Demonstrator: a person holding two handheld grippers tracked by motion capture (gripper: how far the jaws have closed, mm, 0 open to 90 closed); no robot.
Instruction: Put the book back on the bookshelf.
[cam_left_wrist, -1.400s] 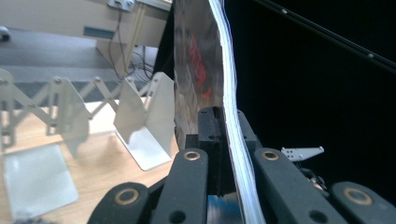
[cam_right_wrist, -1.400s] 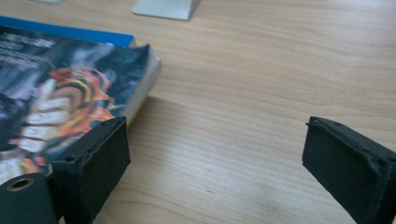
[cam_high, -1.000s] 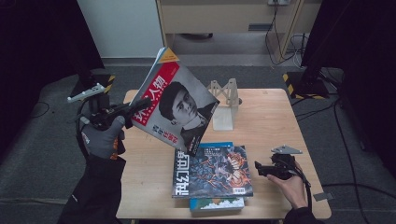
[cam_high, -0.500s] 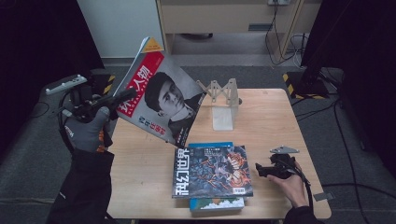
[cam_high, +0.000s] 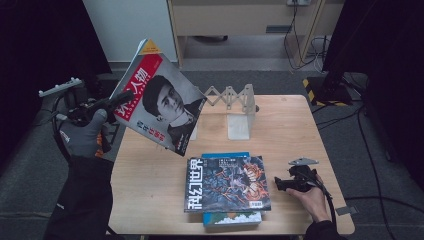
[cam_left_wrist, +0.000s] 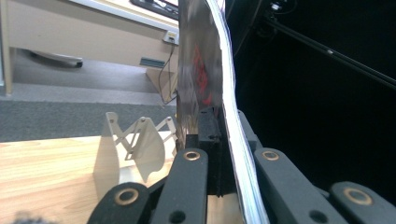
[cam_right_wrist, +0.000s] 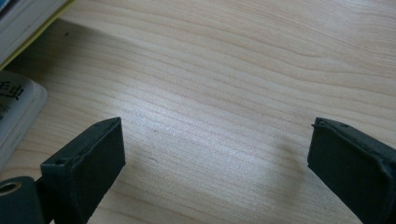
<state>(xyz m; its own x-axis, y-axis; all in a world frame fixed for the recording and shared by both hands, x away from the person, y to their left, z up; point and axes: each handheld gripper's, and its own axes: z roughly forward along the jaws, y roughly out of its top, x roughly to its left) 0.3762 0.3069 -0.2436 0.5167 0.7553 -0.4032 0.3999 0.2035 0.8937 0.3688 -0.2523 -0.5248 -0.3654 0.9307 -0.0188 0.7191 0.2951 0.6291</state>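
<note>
A red-and-grey magazine (cam_high: 159, 102) with a portrait cover hangs tilted in the air over the table's left edge. My left gripper (cam_high: 116, 97) is shut on its left edge. In the left gripper view the magazine (cam_left_wrist: 205, 70) stands edge-on, pinched between the black jaws. A stack of magazines (cam_high: 227, 184) lies flat at the table's front middle. My right gripper (cam_high: 280, 184) rests on the table just right of that stack. Its jaws stand wide open (cam_right_wrist: 215, 163) over bare wood, with nothing between them.
A white folding book rack (cam_high: 235, 107) stands at the back middle of the wooden table (cam_high: 150, 175). The same rack (cam_left_wrist: 135, 149) appears beyond the left jaws. A cabinet and cables stand behind the table, and dark curtains hang at both sides.
My left gripper has carried the magazine up and to the left, away from the rack. The right gripper has stayed put.
</note>
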